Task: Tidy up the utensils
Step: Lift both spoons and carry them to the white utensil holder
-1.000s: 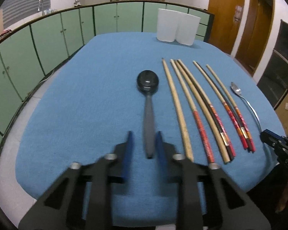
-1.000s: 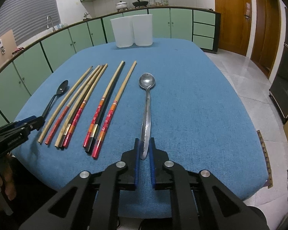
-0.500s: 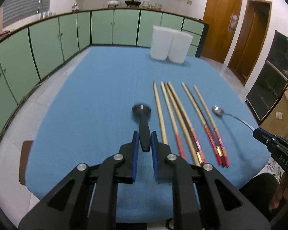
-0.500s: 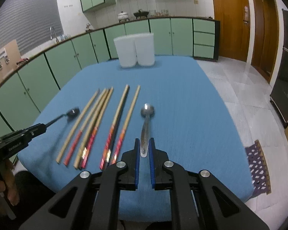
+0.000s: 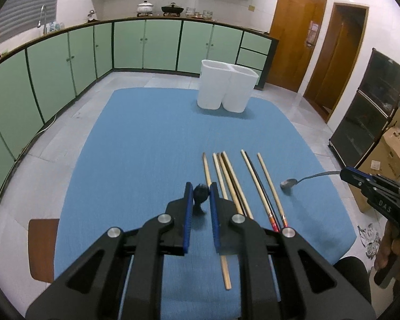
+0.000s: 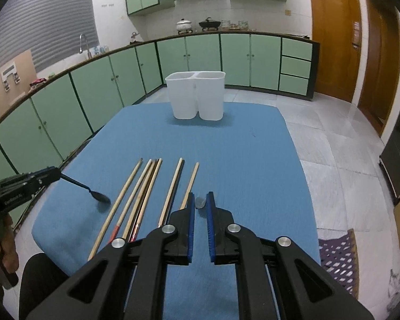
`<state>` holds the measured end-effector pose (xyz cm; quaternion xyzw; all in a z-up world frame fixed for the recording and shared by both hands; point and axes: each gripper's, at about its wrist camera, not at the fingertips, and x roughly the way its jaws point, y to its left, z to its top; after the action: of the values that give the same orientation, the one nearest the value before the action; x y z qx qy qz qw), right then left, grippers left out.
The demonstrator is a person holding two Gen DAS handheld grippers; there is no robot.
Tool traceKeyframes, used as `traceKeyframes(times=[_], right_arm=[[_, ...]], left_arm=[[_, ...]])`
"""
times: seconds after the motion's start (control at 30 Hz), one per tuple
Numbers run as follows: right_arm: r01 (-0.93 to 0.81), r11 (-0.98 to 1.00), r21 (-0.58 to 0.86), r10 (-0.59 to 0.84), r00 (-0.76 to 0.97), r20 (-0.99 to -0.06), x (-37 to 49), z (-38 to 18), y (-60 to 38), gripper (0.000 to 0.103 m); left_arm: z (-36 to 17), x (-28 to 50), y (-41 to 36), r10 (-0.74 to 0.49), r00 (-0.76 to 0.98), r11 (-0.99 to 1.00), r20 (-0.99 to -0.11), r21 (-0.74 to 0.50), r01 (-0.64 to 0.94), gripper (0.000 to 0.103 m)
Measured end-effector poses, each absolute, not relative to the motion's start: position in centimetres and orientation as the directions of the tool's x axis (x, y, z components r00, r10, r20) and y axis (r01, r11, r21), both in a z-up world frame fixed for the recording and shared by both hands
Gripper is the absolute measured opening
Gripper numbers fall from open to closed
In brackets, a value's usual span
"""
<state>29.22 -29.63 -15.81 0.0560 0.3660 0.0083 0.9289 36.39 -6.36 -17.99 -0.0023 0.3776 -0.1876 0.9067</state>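
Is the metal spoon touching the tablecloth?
Apart. Left wrist view: the metal spoon hangs from the right gripper, above the tablecloth.

Two matte black hand-held grippers, the left gripper (image 5: pixel 201 196) and right gripper (image 6: pixel 200 203), each carry blue ribbed pads (image 5: pixel 188 218) inside angular, cut-out fingers fastened with round silver screws (image 5: pixel 164 218); white lettering (image 6: pixel 12 199) marks the left gripper's side.

The chopsticks (image 6: pixel 144 192) lie side by side on the counter (image 6: pixel 240 160) before me, between my left tool (image 5: pixel 201 194) with its spoon (image 5: pixel 200 192) and my right tool (image 6: pixel 198 204) with its spoon (image 6: pixel 200 202). Behind them, at the counter's far edge, stands the two-compartment holder (image 6: pixel 196 96).
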Motion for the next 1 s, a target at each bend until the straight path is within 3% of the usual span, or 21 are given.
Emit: traceKeyframes(times=[0.6, 1.0], right_arm=[[-0.051, 0.992, 0.112, 0.115, 0.706, -0.698, 32.3, -11.9, -30.3, 0.008], [-0.089, 0.991, 0.098, 0.132, 0.730, -0.671, 38.7, -6.3, -30.5, 0.008]], left_arm=[[-13.0, 40.3, -8.1, -0.394, 0.648, 0.900, -0.652, -0.130, 0.416, 0.011], [-8.6, 47.4, -12.3, -0.424, 0.648, 0.877, -0.633, -0.107, 0.469, 0.011]])
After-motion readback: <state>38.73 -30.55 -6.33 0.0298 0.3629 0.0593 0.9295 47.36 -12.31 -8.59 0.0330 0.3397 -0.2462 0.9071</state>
